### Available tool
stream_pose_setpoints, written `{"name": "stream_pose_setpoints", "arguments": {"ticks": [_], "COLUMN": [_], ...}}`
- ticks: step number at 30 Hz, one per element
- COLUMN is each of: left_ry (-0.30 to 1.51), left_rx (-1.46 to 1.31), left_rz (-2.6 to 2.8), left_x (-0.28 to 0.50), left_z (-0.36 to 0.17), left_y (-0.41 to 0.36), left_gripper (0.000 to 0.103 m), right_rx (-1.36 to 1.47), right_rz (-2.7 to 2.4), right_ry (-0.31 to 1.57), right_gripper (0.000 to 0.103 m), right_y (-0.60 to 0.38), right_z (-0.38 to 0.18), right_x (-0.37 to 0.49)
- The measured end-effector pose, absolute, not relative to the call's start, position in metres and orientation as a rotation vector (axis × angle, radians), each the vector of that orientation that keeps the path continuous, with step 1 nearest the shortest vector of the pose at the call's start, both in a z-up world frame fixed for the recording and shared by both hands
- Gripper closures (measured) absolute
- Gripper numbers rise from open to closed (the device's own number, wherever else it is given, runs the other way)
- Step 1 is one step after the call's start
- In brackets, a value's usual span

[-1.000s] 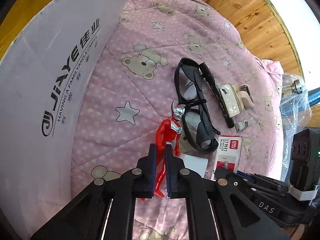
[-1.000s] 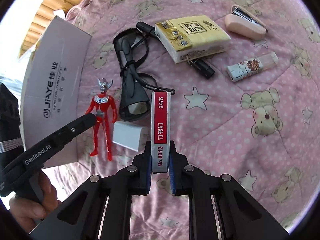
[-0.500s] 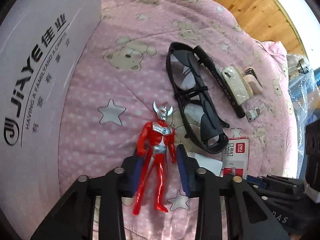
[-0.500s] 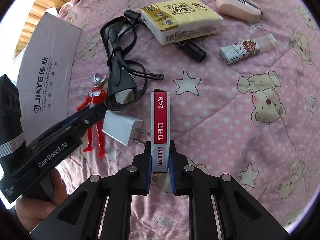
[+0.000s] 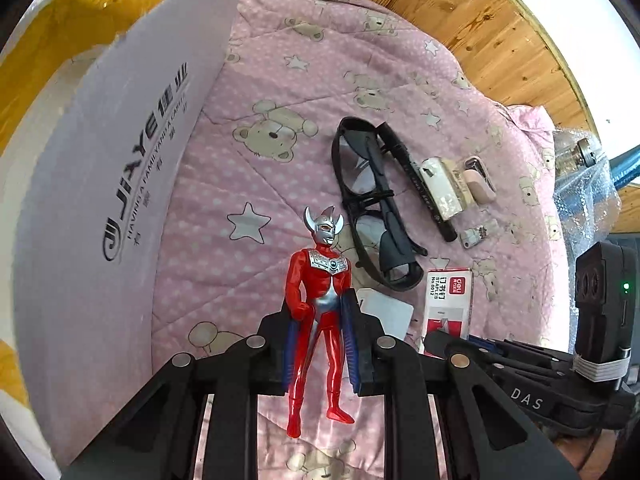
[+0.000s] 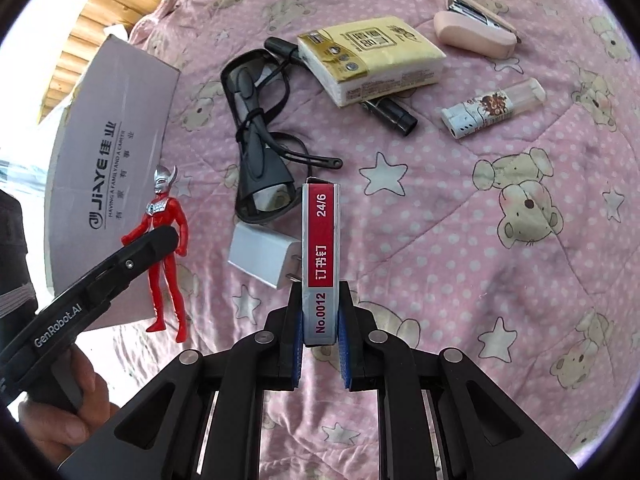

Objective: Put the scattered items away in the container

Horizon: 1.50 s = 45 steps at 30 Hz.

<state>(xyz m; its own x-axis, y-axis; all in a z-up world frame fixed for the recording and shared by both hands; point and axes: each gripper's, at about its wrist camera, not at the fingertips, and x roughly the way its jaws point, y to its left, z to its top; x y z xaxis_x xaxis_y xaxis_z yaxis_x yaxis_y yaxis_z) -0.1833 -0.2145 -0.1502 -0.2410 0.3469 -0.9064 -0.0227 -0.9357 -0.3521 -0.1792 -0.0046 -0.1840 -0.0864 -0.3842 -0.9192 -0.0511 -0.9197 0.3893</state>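
Pink bear-and-star quilt [image 6: 500,152] is carrying the clutter, with a wood floor beyond. Left gripper [image 5: 319,336] is clamping the waist of a red-and-silver figure [image 5: 320,304], just beside the box [image 5: 120,184] printed "JiAYE". Right gripper [image 6: 320,340] is clamping a staple pack [image 6: 320,256] reading "No.0012" and "24/6"; the left view is showing its "STAPLES" face. Only the right view is showing clearly the tissue pack [image 6: 372,56], pink stapler [image 6: 476,26], glasses [image 6: 260,136], charger [image 6: 264,254] and a hand [image 6: 68,420].
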Motion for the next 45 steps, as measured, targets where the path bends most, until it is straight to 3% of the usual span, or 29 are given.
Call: {"name": "stream_pose_setpoints", "arguments": {"ticks": [18,45], "left_ry": [-0.354,-0.513], "left_rx": [-1.694,-1.559], "left_rz": [2.305,2.425], "left_x": [-0.157,-0.121], "left_z": [-0.102,-0.049], "left_y": [-0.208,-0.25], "left_gripper": [0.082,0.082], "right_rx": [1.869,1.748], "right_rz": [-2.152,-2.16], "right_ry": [-0.396,-0.262], "right_gripper": [0.088,0.088], "right_y": [-0.021,-0.061], "right_z": [-0.141,-0.088], "right_x": [-0.142,-0.126]}}
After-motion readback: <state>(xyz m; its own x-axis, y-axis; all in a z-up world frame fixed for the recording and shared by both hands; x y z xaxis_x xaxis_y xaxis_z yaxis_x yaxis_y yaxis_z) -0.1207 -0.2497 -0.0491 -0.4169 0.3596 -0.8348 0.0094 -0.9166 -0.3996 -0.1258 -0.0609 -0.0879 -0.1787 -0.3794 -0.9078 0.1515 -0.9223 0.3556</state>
